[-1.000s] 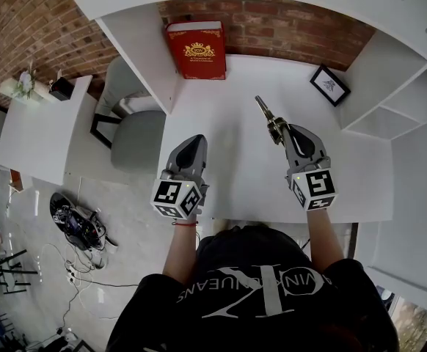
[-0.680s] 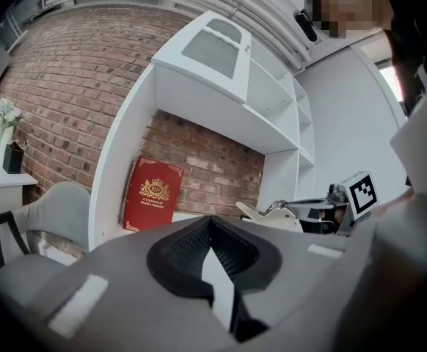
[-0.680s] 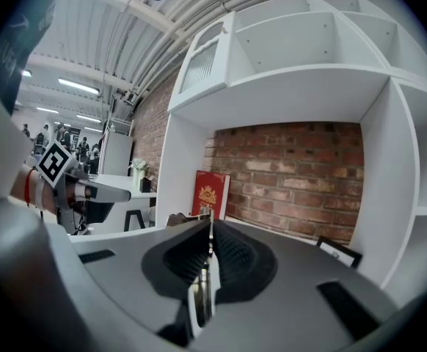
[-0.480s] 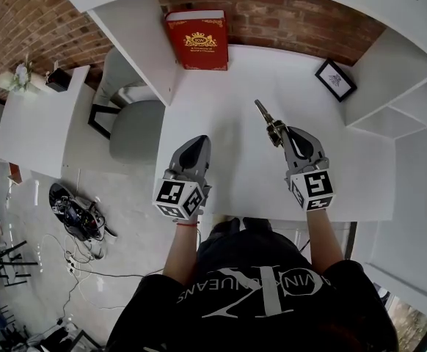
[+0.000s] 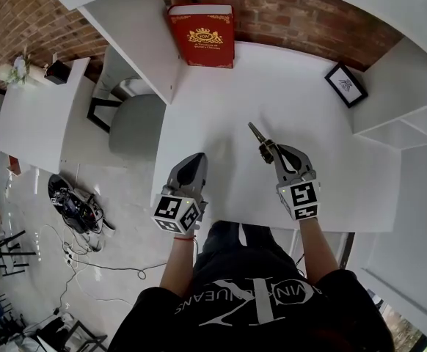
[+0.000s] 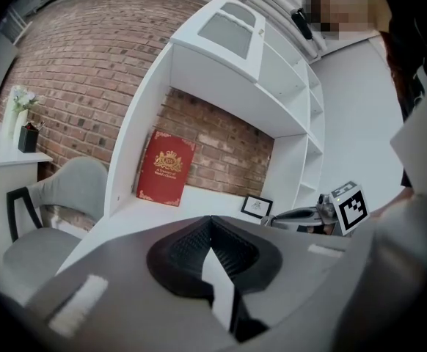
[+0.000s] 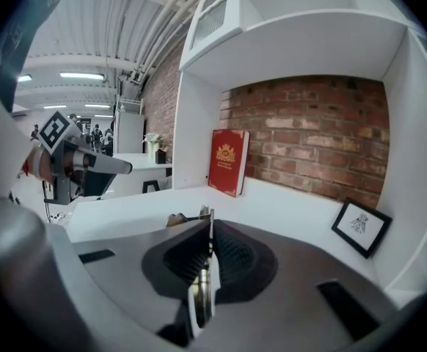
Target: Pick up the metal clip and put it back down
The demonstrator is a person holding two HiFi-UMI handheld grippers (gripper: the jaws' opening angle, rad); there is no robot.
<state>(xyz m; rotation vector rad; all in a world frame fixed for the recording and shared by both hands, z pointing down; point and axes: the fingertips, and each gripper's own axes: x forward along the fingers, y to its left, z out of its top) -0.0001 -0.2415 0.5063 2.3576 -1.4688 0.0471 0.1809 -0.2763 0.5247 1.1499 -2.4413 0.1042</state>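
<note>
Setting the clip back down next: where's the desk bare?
The desk is bare across its middle, bordered by the red book at the back, the framed picture at rear right, and the left gripper and right gripper, holding the metal clip, in front. Nowhere crowded.

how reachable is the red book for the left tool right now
Probably yes. The white desk between the left tool and the red book at the back wall lies bare, and the right tool with its metal clip sits off to the side.
</note>
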